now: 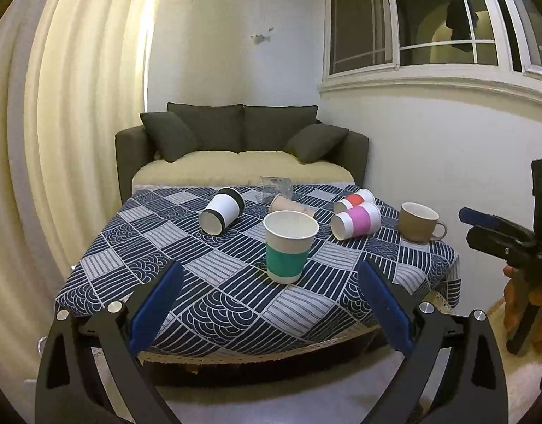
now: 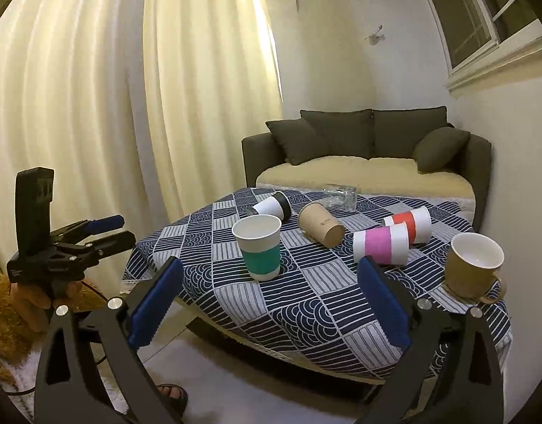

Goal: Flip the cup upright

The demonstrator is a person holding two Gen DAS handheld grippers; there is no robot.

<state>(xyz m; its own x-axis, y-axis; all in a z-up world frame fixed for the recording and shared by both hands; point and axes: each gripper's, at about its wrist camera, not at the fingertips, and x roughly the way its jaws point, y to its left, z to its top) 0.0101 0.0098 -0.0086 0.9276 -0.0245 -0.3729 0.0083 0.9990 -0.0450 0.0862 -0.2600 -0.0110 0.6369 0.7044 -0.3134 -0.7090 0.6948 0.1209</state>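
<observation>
A teal-banded paper cup [image 1: 289, 245] [image 2: 258, 245] stands upright near the table's front. Lying on their sides are a black-banded cup [image 1: 222, 211] [image 2: 272, 205], a plain brown cup [image 1: 288, 205] [image 2: 320, 224], a pink-banded cup [image 1: 355, 219] [image 2: 381, 243], a red-banded cup [image 1: 354, 199] [image 2: 410, 224] and a clear glass [image 1: 275, 187] [image 2: 340, 196]. A brown mug [image 1: 418, 222] [image 2: 473, 265] stands upright at the right. My left gripper [image 1: 271, 304] is open and empty before the table's front edge. My right gripper [image 2: 271, 304] is open and empty, off the table's front right.
The table wears a blue patterned cloth [image 1: 235, 293] [image 2: 306, 304]. A dark sofa [image 1: 241, 145] [image 2: 368, 148] stands behind it, curtains [image 1: 76, 123] to the left. The other gripper shows at the right edge of the left wrist view [image 1: 497, 236] and at the left of the right wrist view [image 2: 73, 243].
</observation>
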